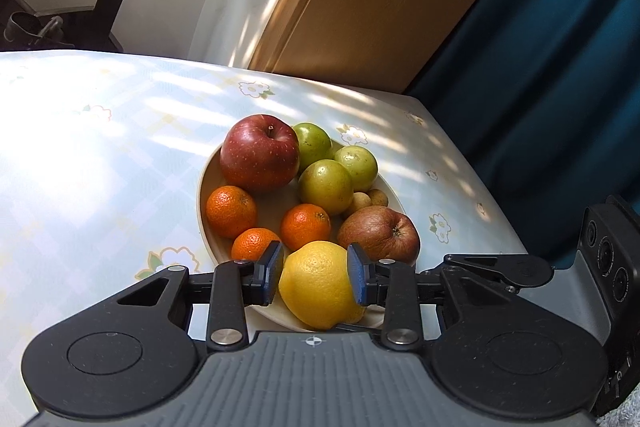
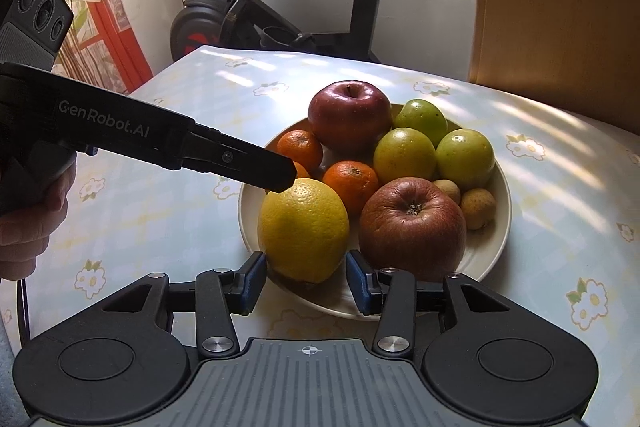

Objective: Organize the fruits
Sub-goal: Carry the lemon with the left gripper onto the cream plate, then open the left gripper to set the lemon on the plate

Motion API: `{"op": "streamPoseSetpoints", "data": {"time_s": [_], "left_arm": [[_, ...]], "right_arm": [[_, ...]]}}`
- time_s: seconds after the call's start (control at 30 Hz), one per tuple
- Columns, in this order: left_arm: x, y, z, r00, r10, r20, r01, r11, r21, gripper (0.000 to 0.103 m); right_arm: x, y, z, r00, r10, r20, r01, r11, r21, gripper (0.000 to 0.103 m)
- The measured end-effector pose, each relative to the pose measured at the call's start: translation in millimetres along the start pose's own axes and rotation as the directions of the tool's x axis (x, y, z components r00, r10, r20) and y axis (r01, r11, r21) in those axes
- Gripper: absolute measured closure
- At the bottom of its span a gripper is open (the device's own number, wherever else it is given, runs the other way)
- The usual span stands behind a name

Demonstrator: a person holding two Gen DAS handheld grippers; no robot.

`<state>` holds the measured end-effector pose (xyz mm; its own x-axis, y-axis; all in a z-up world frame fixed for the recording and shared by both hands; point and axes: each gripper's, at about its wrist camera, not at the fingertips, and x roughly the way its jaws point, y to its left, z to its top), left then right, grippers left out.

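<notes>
The left gripper [image 1: 316,277] had its fingers closed against both sides of the yellow citrus [image 1: 316,287] at the near edge of the plate [image 2: 502,187] on the desk [image 1: 100,167]. The right gripper [image 2: 306,281] hung just short of the fruit, fingers apart and empty. Apples, mandarins and green fruit filled the plate.

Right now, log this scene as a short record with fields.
surface: table with floral cloth
container: plate holding all the fruit
large fruit: yellow citrus, two red apples
small fruit: three mandarins, three green fruits, two small brown ones
left tool: pads against the citrus sides
right tool: open, near plate edge, holding nothing
</notes>
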<state>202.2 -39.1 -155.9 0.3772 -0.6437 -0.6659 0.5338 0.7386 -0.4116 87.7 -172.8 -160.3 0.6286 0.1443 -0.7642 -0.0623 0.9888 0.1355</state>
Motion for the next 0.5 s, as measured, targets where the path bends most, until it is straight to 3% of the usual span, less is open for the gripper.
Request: {"op": "streamPoseSetpoints", "data": {"time_s": [0.17,0.3,0.5], "left_arm": [[-17,-8,-4,0.997,0.066,0.044,-0.067,0.997,0.035,0.067],[-28,-18,-11,0.981,0.18,0.07,-0.185,0.981,0.066,0.067],[-44,-29,-26,0.959,0.263,0.104,-0.271,0.961,0.062,0.067]], "right_arm": [[-17,-4,-8,0.999,-0.023,0.03,0.022,0.999,0.026,0.062],[-30,-7,-16,0.998,-0.044,0.053,0.042,0.998,0.045,0.062],[-50,-6,-28,0.992,-0.069,0.102,0.062,0.996,0.068,0.062]]}}
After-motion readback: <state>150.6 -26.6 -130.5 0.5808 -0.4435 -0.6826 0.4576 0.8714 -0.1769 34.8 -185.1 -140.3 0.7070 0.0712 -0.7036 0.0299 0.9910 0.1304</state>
